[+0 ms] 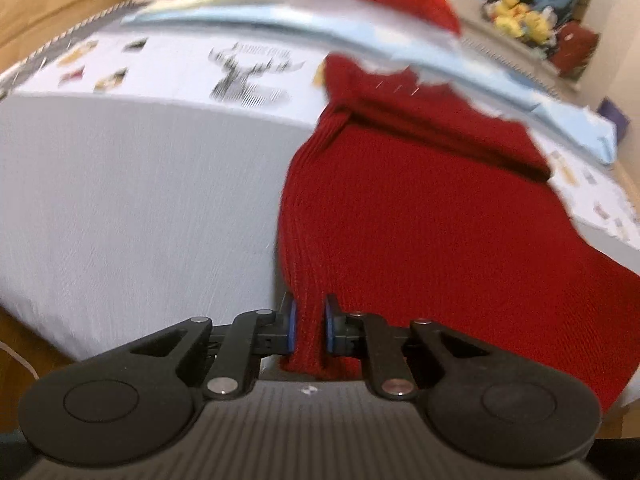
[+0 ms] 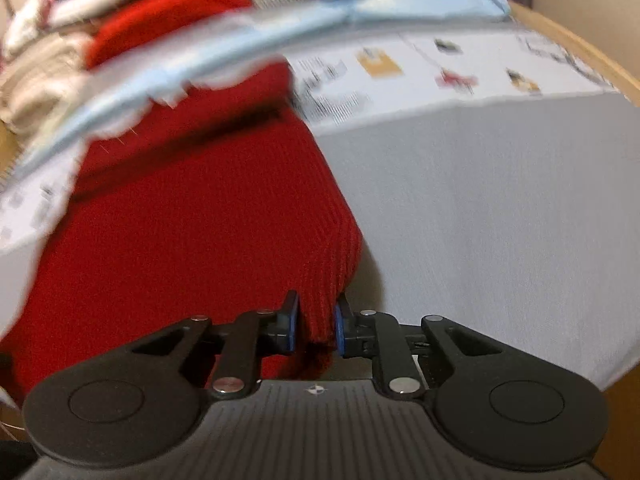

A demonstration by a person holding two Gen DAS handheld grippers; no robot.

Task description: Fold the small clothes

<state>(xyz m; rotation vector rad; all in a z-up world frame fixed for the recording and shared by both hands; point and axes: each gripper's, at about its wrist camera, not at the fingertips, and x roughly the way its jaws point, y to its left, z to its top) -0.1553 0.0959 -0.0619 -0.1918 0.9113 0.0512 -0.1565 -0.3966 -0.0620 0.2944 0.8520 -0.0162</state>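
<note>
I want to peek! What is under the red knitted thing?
Under the red knit garment lies a white cloth, showing beside it. Both the left gripper and right gripper pinch its near edge. Anything directly beneath stays covered.

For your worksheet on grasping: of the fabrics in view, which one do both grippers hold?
The red ribbed knit: both pairs of jaws pinch its near edge. The light blue cloth lies across its far end, ungripped.

A white cloth (image 1: 140, 200) is covering the near part of the table. Beyond it, printed sheets (image 1: 248, 68) with small pictures are lying flat. A pale blue strip (image 1: 440, 60) is crossing above them, blurred. Yellow toys (image 1: 520, 20) are sitting far right in the left view. A wooden edge (image 2: 580, 40) is showing at the right view's border.
</note>
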